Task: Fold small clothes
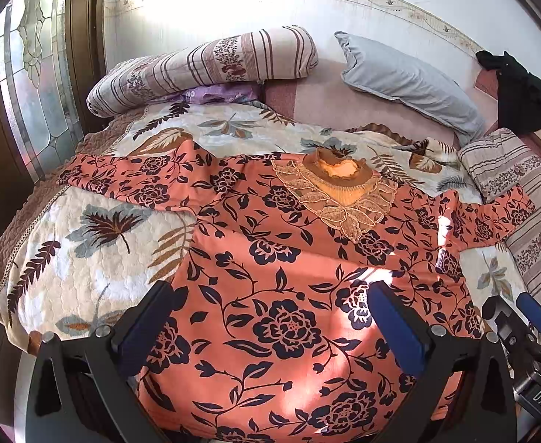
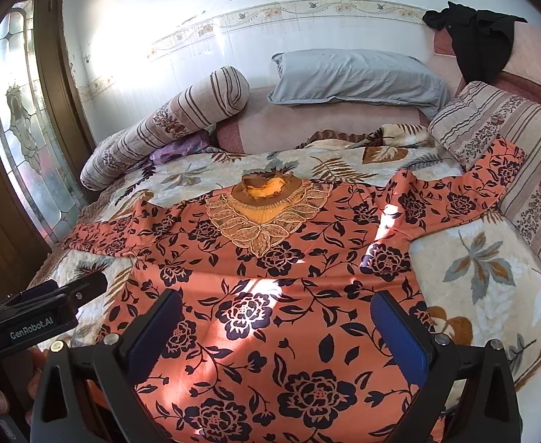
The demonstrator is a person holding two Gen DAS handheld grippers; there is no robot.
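Garment: orange floral top (image 1: 289,258) lies spread flat on the leaf-print quilt (image 1: 86,258), collar at the far side, sleeves out left and right.
Left gripper (image 1: 270,317): fingers released wide, over the near hem, grasping nothing.
Right gripper (image 2: 276,321): fingers released wide, over the same near cloth, empty.
Far side: grey pillow (image 2: 355,77), striped bolster (image 2: 167,122).

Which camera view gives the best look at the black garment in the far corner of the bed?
The right wrist view. There the black garment shows whole, draped over the pink headboard under the wall border. The left wrist view shows the same garment squeezed against the right edge of the picture, with its shape harder to read.
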